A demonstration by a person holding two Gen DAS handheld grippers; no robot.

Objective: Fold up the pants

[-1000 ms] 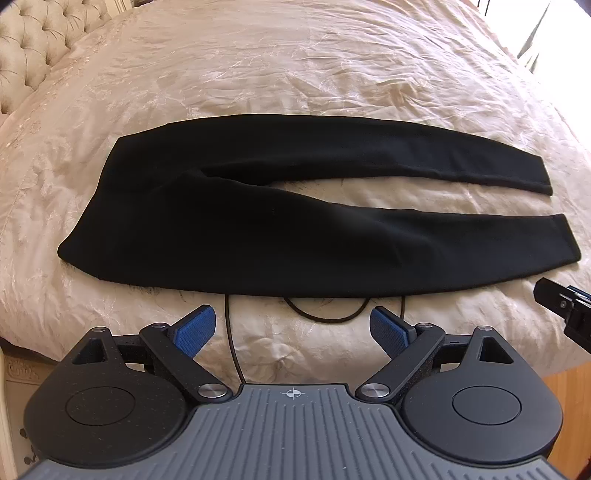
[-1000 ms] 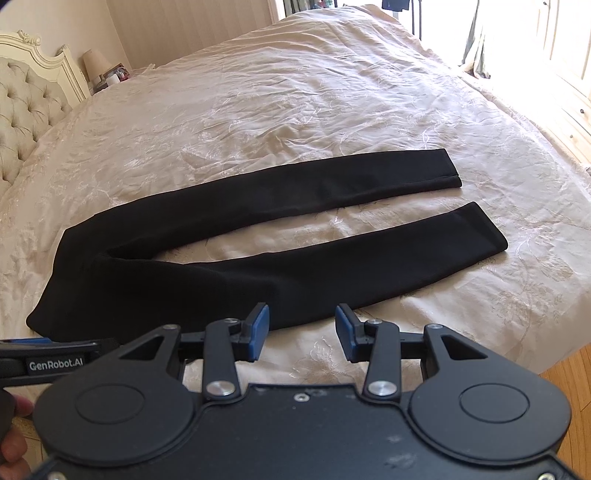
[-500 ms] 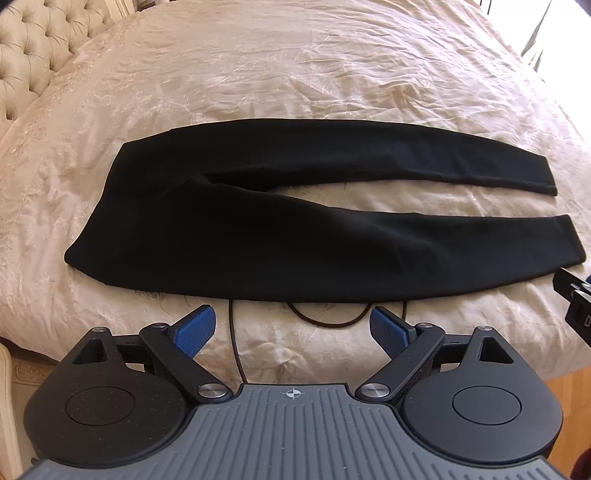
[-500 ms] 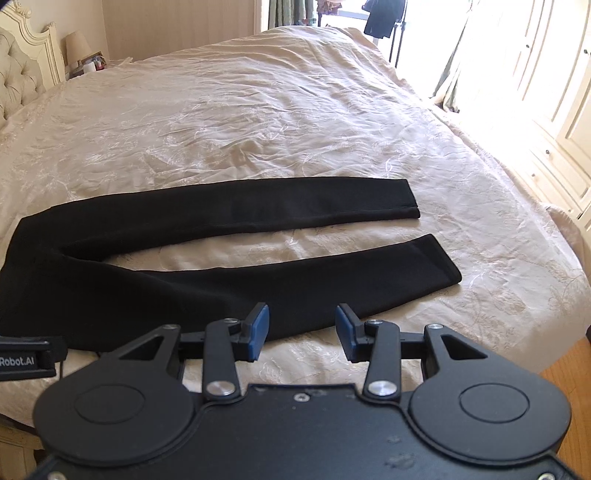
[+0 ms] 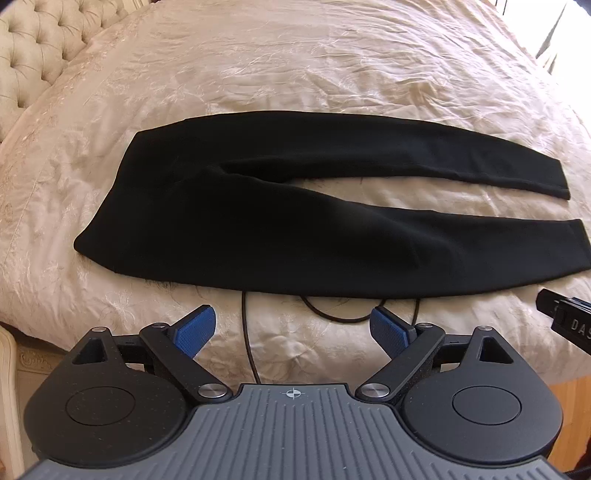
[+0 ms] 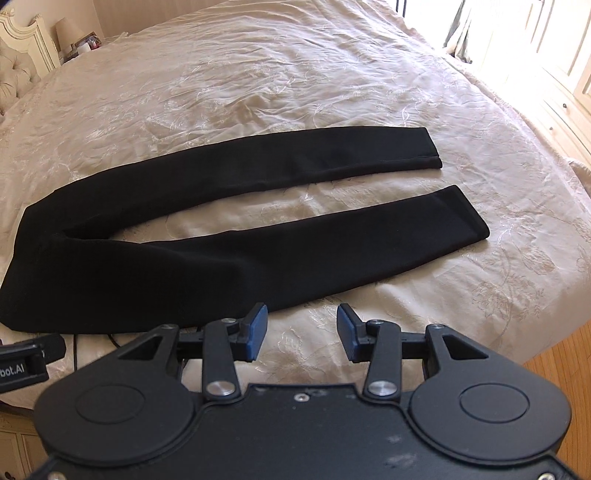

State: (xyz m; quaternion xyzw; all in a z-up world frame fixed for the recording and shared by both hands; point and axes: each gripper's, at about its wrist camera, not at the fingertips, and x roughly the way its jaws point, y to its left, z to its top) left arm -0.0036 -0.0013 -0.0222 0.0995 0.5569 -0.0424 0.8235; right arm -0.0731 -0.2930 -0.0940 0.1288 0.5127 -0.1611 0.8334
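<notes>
Black pants [image 5: 280, 229] lie flat on the cream bedspread, waist to the left and both legs spread apart to the right; they also show in the right wrist view [image 6: 207, 236]. My left gripper [image 5: 291, 325] is open and empty, just short of the near edge of the pants by the seat. My right gripper [image 6: 301, 325] is open and empty, close to the near leg's lower edge. The leg cuffs [image 6: 469, 218] lie to the right.
A thin black cable [image 5: 247, 339] loops on the bedspread [image 5: 295, 66] under the near edge of the pants. A tufted headboard [image 5: 33, 48] stands at the left. A nightstand with a lamp [image 6: 70, 33] is at the far left. Wooden floor [image 6: 561, 365] shows past the bed's right edge.
Both grippers have moved a little closer to the pants. The right view has swung back to the left. Both stay open and the pants have not moved.
</notes>
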